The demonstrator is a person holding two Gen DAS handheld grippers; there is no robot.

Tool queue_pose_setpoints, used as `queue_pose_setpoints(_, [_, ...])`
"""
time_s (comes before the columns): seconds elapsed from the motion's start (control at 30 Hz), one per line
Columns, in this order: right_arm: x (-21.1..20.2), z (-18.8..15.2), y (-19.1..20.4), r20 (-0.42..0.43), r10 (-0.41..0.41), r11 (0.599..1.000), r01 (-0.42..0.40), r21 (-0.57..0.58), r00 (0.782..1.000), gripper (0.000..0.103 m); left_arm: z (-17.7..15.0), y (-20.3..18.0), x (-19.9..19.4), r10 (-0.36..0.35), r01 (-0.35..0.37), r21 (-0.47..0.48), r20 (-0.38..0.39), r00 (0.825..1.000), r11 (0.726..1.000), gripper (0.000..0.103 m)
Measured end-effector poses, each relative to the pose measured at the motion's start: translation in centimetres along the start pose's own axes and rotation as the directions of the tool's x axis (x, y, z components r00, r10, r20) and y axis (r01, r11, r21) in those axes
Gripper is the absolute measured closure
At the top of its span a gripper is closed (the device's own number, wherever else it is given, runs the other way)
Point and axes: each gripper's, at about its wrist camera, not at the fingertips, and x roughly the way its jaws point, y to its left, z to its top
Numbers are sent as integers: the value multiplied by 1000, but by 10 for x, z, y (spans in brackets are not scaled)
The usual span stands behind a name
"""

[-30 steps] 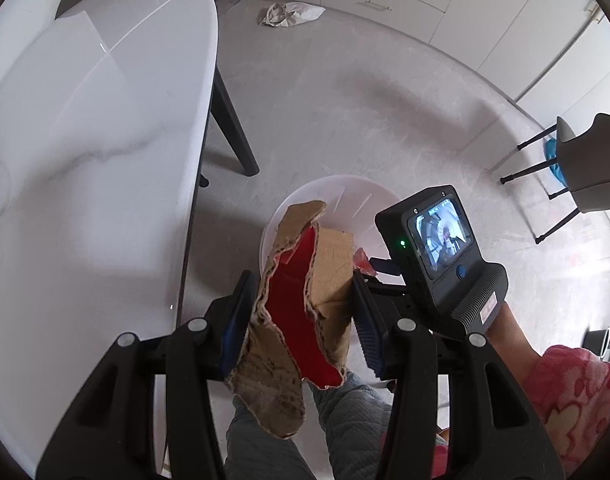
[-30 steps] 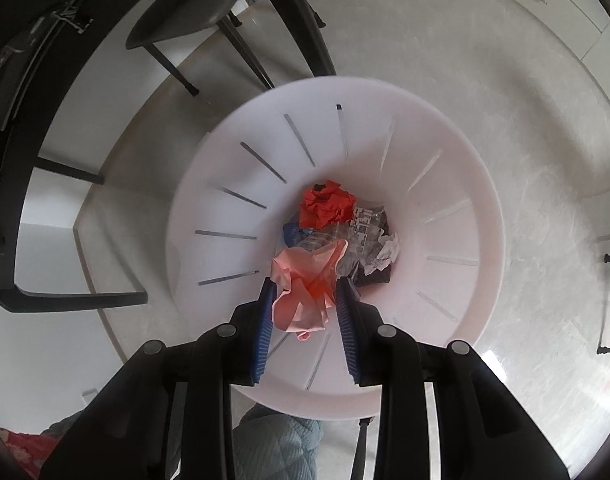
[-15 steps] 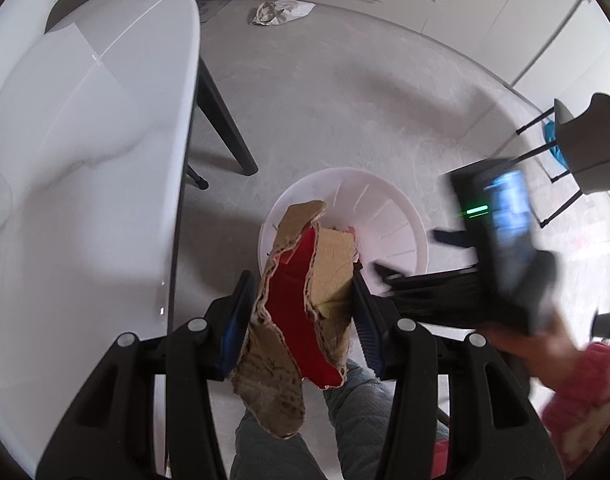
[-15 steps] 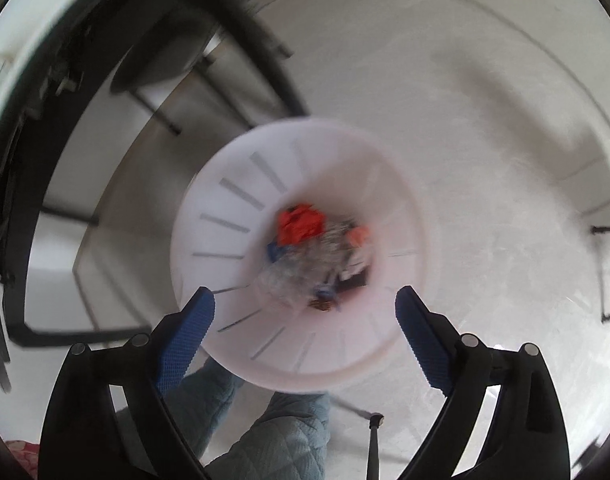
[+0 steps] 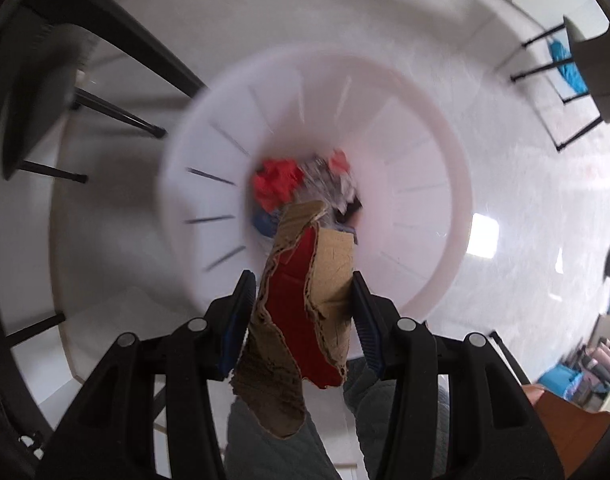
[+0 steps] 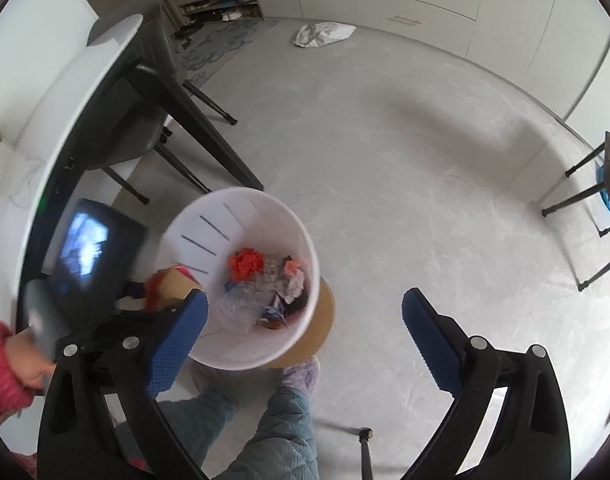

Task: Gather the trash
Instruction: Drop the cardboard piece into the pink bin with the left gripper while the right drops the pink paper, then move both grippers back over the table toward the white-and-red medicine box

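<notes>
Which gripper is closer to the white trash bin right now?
The left gripper: it hangs right over the white trash bin, holding torn cardboard above the rubbish. The right gripper, open and empty, is higher and off to one side.

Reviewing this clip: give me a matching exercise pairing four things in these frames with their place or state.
Things:
1. torn cardboard
2. right gripper
3. white bin
4. white bag

Place or state:
A. jaws wide apart, nothing between them
B. lying on the floor by the cabinets
C. clamped in the left gripper
D. holding crumpled trash

Pairs: 1-C, 2-A, 3-D, 4-B
</notes>
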Motion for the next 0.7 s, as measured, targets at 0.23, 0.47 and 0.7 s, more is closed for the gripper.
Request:
queue_pose_setpoints(0.23, [10, -10, -17, -33, -7, 999, 8, 42, 999, 6, 12, -13, 18, -45, 45, 16, -3, 999, 999, 26])
queue_pose_setpoints(0.47, [-9, 3, -19, 13, 14, 999, -15, 52, 1000, 6, 7, -22, -41, -62, 59, 39, 92, 994, 998, 15])
queue_pose_setpoints(0.7, [-81, 37, -3, 135, 37, 999, -36, -13, 990, 6, -15, -5, -166, -90, 115, -73, 282, 955, 991, 9])
